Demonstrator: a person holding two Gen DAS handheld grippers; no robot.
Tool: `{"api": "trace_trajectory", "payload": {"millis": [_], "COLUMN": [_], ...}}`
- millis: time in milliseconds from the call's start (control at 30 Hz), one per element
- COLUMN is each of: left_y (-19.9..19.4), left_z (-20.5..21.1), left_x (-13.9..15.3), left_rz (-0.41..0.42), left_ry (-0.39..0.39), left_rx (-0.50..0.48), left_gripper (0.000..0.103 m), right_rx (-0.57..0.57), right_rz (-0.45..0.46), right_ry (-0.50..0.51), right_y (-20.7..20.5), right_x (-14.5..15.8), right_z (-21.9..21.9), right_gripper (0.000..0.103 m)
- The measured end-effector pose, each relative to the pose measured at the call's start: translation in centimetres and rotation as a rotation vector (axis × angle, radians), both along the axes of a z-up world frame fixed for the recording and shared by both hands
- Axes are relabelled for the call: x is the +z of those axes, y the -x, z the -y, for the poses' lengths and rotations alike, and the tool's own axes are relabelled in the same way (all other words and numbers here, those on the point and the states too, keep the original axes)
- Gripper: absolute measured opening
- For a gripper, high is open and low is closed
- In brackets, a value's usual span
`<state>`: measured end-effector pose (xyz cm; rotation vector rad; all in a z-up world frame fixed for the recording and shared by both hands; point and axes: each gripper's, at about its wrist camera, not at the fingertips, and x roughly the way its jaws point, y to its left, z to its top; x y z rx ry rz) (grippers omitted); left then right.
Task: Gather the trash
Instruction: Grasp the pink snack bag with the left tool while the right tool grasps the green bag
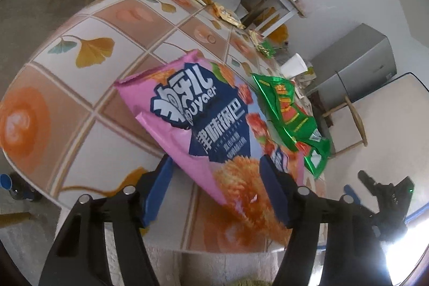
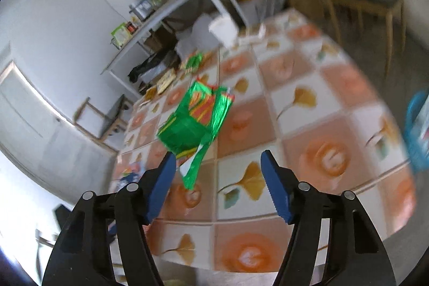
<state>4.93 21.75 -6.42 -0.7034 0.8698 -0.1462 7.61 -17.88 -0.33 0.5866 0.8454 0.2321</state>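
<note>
A: Okay, left claw first. State?
B: Spread wide, clamped on nothing. Blue fingers well apart.
A: Trash there?
B: Pink bag, big, right between those fingers. Torn end pointing away up the desk, near end passing behind the right-hand finger. Touching that finger or not, cannot tell. Looks tilted, with a shadow under its left edge.
A: Anything beside it?
B: Green bag, crumpled, just right of the pink one near the desk edge. Overlapping or only close, cannot tell.
A: Right claw?
B: Also spread apart, gripping nothing. View blurred.
A: Green bag from that side?
B: Green bag ahead and left of centre over the desk, its lower tail dangling just beside the left-hand finger. Contact unclear through the blur.
A: Other stuff?
B: White cup further along the desk, past the green bag; same cup near the far end in the right view. More wrappers scattered at the far edge. Blue basket off the right side, mostly cut off.
</note>
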Motion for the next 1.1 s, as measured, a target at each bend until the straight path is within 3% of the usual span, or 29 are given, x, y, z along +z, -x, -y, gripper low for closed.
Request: {"api": "trace_trajectory", "payload": {"millis": [200,333,500,800,1100], "left_y": [-1.6,-2.1,-2.3,-2.7,-2.7], "left_z": [0.1,0.5,1.2,1.2,1.5], "left_x": [-0.1,-0.2,-0.3,-0.7,-0.9], "left_rz": [-0.032,-0.045,-0.037,-0.036,-0.036], "left_ry": [-0.017,-0.069,-0.133,-0.127,-0.117], "left_rx": [0.010,0.004,-0.020,-0.039,-0.056], "left_gripper": [0.053,0.041,0.033,0.020,0.014], "right_rx": [0.022,0.031,0.042,0.054,0.056], "right_rz": [-0.144,-0.193,-0.265,-0.284,-0.309], "right_ry": [-0.232,-0.294,-0.372,-0.371,-0.391], "right_y": [-3.3,-4.8,-6.5,-7.5,-8.2], "right_x": [-3.3,-4.4,-6.0,-6.2,-7.2], "right_z": [0.1,-0.5,-1.3,-2.0,-1.8], "right_gripper": [0.062,0.062,0.062,0.061,0.042]}}
